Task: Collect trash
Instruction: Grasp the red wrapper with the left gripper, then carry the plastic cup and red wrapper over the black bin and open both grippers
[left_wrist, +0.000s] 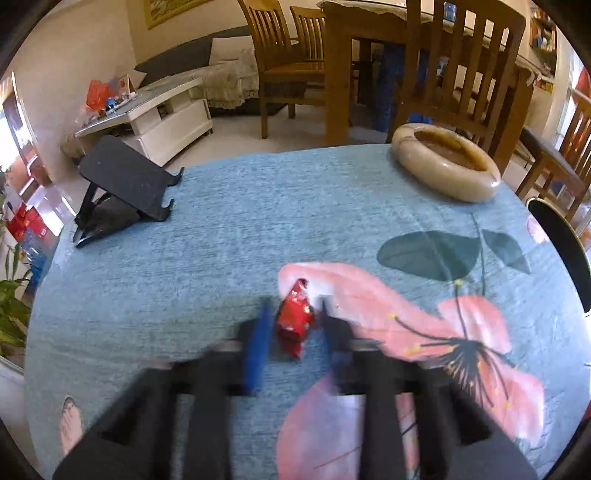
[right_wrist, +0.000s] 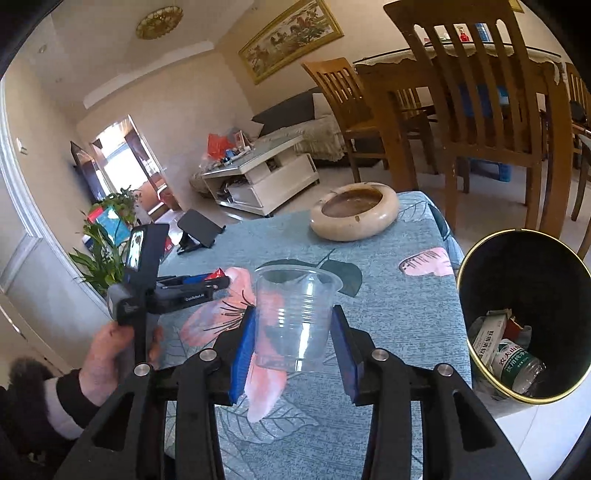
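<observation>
- Tabletop (right_wrist: 388, 317): I take it as the landmark; it carries every item below except the bin.
- Trash bin (right_wrist: 480, 258): stands off the tabletop's right edge and already holds a bottle and a carton.
- Stone dish (right_wrist: 354, 216): rests at the tabletop's far end; not trash.
- Plastic cup (right_wrist: 295, 314): upright near the tabletop's middle, between my right tongs (right_wrist: 295, 350), which stand apart on either side. I judge it light, thin and easily crushed; grip low on the wall, gently.
- Red wrapper (left_wrist: 295, 319): lies on the tabletop's pink flower, between my left tongs (left_wrist: 291, 332), which stand apart. I judge it light and crinkly; pinch mid-body.
</observation>
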